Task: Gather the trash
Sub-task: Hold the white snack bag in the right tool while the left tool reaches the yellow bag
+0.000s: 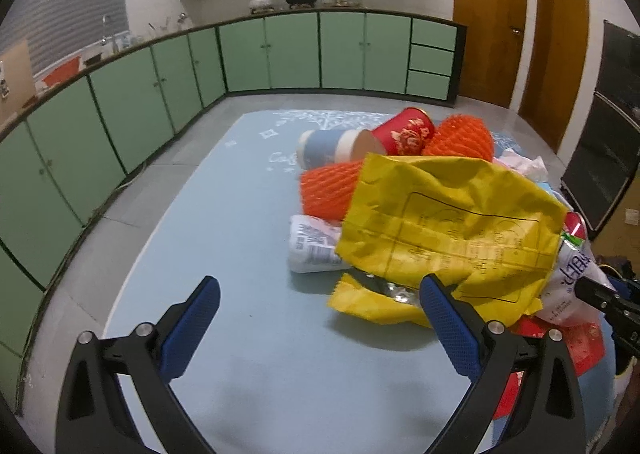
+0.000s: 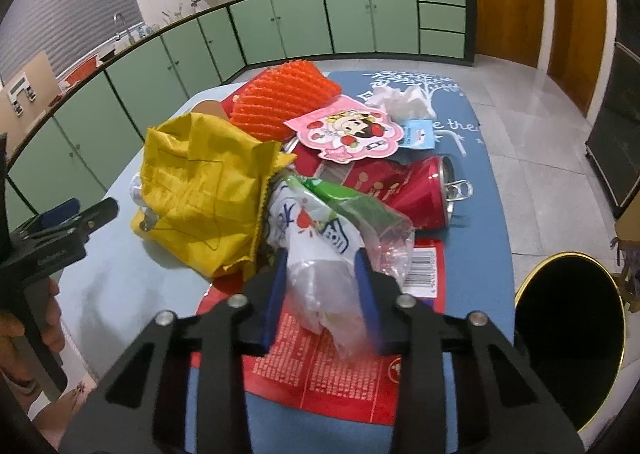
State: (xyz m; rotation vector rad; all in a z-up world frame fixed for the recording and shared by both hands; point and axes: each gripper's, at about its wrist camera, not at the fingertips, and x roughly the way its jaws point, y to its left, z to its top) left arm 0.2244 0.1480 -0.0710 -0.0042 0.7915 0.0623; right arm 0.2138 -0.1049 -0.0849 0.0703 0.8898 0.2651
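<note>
A heap of trash lies on the blue table mat (image 1: 224, 213): a crumpled yellow wrapper (image 1: 448, 221) (image 2: 200, 181), orange foam nets (image 1: 328, 189) (image 2: 280, 97), a red paper cup (image 1: 404, 129), a blue-and-white cup (image 1: 324, 145), a red can (image 2: 424, 189) and a pink cartoon packet (image 2: 344, 129). My right gripper (image 2: 322, 258) is shut on a clear plastic bag (image 2: 320, 238) with green and white print, which lies over a flat red packet (image 2: 320, 366). My left gripper (image 1: 320, 286) stands open at the heap's near-left edge, its right finger against the yellow wrapper.
A round black bin with a gold rim (image 2: 520, 294) stands on the floor right of the table. White tissue (image 2: 400, 97) lies at the far end of the mat. Green cabinets (image 1: 280, 53) line the walls. A hand (image 2: 24, 330) holds the left gripper's handle.
</note>
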